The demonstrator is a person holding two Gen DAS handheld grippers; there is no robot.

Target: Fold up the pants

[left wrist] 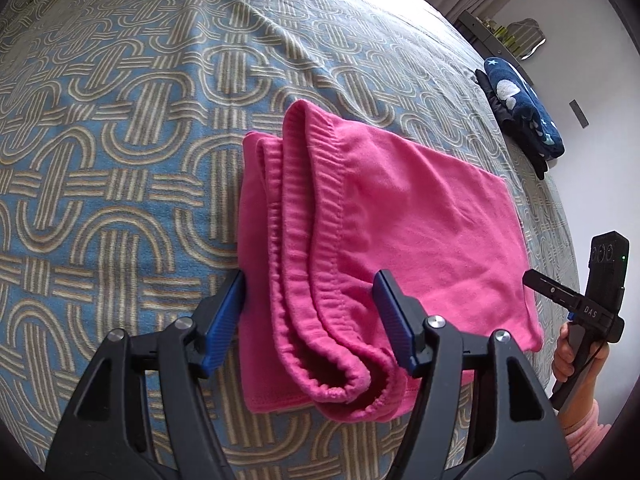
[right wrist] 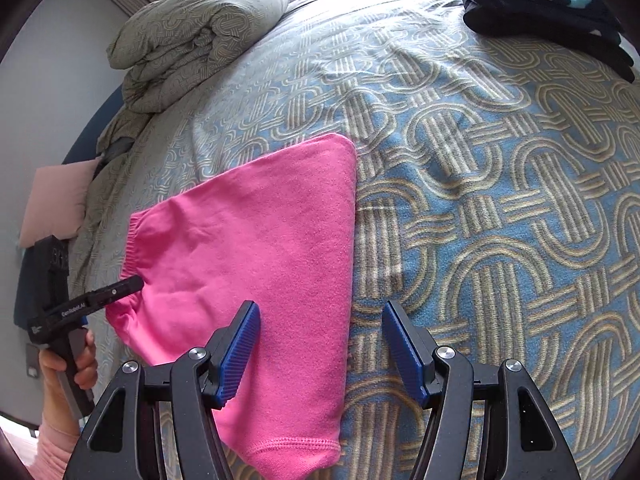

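The pink pants [left wrist: 400, 220] lie folded into a compact stack on the patterned bedspread [left wrist: 120, 120], the ribbed waistband layers facing the left wrist view. My left gripper [left wrist: 310, 320] is open, its blue pads on either side of the waistband edge, holding nothing. In the right wrist view the pants [right wrist: 264, 248] lie flat, hem nearest the camera. My right gripper [right wrist: 320, 352] is open and empty above the pants' right edge. Each gripper also shows in the other's view: the right one [left wrist: 536, 280] at the pants' right side, the left one [right wrist: 132, 282] at the waistband.
A folded dark blue star-print garment on black clothing [left wrist: 524, 112] lies at the bed's far edge, also in the right wrist view [right wrist: 540, 4]. A rolled duvet [right wrist: 192, 36] and a pink pillow [right wrist: 56, 200] lie at the head of the bed.
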